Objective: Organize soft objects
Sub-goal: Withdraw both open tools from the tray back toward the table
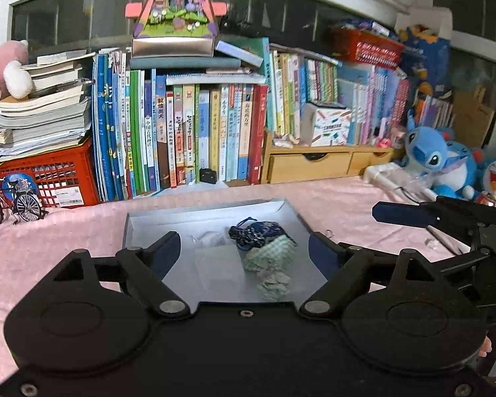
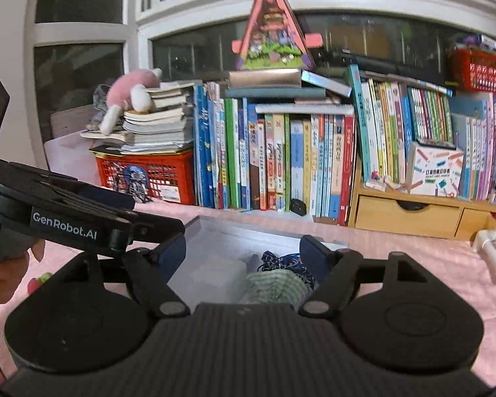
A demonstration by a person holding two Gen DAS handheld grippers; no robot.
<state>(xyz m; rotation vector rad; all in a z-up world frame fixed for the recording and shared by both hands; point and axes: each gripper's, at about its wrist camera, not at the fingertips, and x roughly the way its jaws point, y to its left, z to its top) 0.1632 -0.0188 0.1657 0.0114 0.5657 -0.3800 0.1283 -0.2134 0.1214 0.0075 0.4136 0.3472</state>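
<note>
Both grippers hang above the near edge of the grey tray [image 1: 211,213], side by side and tipped downward. The left gripper [image 1: 244,248] has its jaws spread wide with nothing between them. The right gripper [image 2: 243,253] is spread just as wide and also holds nothing.

In the tray, right of its middle, lies a dark blue drawstring pouch [image 1: 257,231]. Touching it on the near side is a green checked cloth bundle [image 1: 271,258], loosely crumpled and trailing toward the tray's near edge. A clear plastic bit [image 1: 209,240] lies just left of the pouch.

The tray sits on a pink tablecloth [image 1: 49,241]. Along the table's far edge stands a row of books [image 1: 181,132]. A red crate [image 1: 49,175] stands at the far left. Blue plush toys [image 1: 439,162] sit at the far right.
</note>
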